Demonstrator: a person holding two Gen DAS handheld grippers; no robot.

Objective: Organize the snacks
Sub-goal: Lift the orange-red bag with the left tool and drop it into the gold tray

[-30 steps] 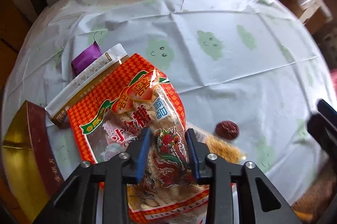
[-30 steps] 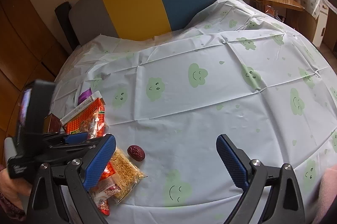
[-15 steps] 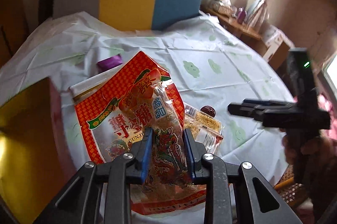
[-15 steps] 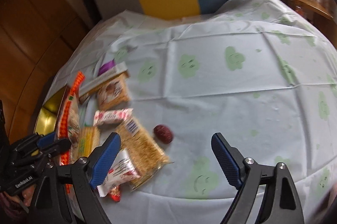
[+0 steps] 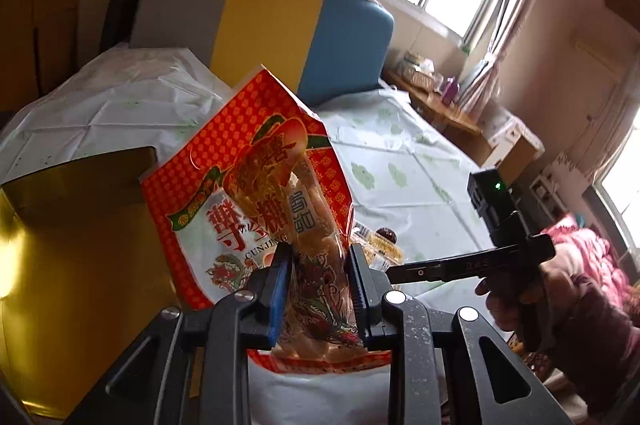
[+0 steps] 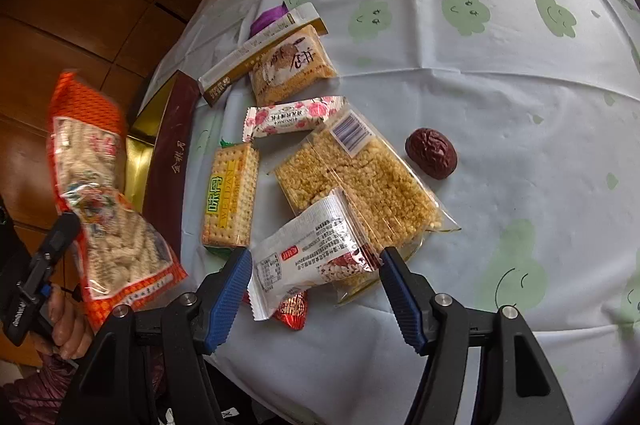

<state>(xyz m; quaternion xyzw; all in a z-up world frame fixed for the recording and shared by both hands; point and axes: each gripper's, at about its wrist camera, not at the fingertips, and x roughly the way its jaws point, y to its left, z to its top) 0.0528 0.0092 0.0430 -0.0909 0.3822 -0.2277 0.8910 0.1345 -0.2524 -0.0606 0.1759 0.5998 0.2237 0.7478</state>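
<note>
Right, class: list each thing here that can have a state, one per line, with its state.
Left tool: shut on the red-orange plastic snack bag, lifted off the table.
Right tool: open, jaws just closing, straddling the white plastic snack packet.
White packet: lying flat, sealed.
Gold-lined maroon box: open.
Wrinkled red date: unwrapped, loose.

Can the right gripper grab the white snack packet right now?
Probably yes. The right gripper has been closing, its jaws either side of the white snack packet, which lies on top of the pile with nothing covering it. The left gripper is busy holding the red bag.
</note>
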